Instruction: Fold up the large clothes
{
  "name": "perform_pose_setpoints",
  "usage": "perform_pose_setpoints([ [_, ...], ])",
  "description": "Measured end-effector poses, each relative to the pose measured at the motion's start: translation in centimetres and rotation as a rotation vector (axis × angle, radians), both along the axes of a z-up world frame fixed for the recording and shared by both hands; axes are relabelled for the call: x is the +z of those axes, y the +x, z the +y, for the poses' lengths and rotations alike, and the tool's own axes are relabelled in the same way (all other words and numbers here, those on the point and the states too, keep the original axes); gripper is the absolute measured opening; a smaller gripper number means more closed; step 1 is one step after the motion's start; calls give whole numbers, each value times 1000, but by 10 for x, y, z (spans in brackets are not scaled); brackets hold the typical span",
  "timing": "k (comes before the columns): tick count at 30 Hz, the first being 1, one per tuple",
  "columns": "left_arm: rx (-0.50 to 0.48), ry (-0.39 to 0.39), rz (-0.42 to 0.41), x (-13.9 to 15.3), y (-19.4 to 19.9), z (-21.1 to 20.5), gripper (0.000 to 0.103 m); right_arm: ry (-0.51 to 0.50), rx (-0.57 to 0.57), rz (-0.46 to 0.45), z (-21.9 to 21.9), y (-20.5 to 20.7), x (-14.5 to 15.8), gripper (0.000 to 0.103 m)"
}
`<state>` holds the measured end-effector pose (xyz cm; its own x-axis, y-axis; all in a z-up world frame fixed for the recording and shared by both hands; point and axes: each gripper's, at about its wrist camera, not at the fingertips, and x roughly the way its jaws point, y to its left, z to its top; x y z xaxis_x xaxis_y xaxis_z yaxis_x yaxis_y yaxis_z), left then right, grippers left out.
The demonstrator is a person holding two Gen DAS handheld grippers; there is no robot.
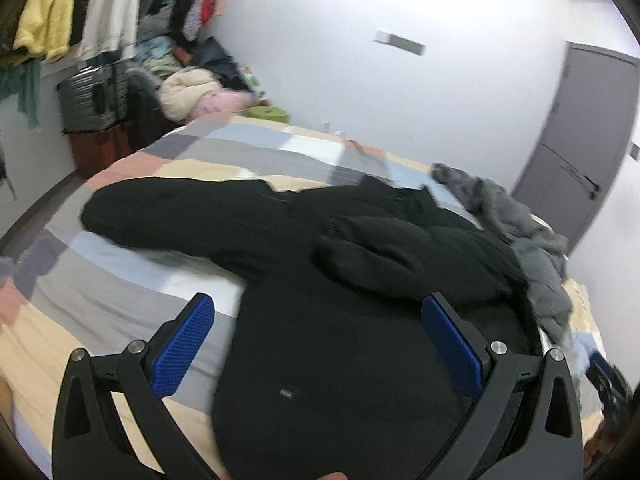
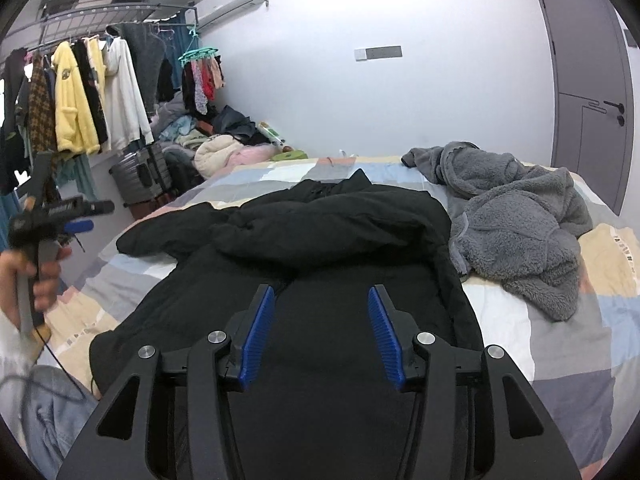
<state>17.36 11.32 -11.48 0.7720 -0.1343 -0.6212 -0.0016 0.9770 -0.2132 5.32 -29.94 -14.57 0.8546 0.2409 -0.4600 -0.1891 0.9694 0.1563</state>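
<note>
My black coat (image 2: pixel 320 240) lies spread on the bed (image 2: pixel 560 320), collar end toward the far wall and hem end nearest me, which suits folding: the body is flat enough to turn a side over. One sleeve (image 1: pixel 180 216) stretches out to the left across the patchwork bedcover, while the other seems already drawn in across the chest, where a thick ridge of black cloth lies. That is my reading of the bunched fabric, not something I can be sure of. My right claw (image 2: pixel 321 328) hovers over the lower middle of the coat, its blue pads moderately spread with nothing between them, only dark cloth showing below. My left claw (image 1: pixel 318 340) is spread wide and also empty; in the left wrist view it frames the coat's left flank, with the outstretched sleeve beyond and to the left of it. In the right wrist view my left hand (image 2: pixel 36 276) holds that tool off the bed's left edge, clear of the cloth. A grey fleece garment (image 2: pixel 520 224) lies crumpled just beside the coat's right edge, touching or nearly so; I judge it waits its turn. The loose sleeve looks like the next part to bring in.
</note>
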Motion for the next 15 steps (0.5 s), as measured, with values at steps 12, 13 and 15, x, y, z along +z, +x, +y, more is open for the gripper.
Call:
perform_pose_setpoints([
  [12, 167, -236, 171, -59, 112, 169, 103, -5, -84, 61, 4, 13, -13, 55],
  [13, 183, -253, 174, -66, 117, 180, 103, -5, -87, 64, 4, 14, -14, 56],
  [15, 216, -328, 187, -85, 126, 207, 103, -3, -91, 70, 9, 18, -14, 58],
])
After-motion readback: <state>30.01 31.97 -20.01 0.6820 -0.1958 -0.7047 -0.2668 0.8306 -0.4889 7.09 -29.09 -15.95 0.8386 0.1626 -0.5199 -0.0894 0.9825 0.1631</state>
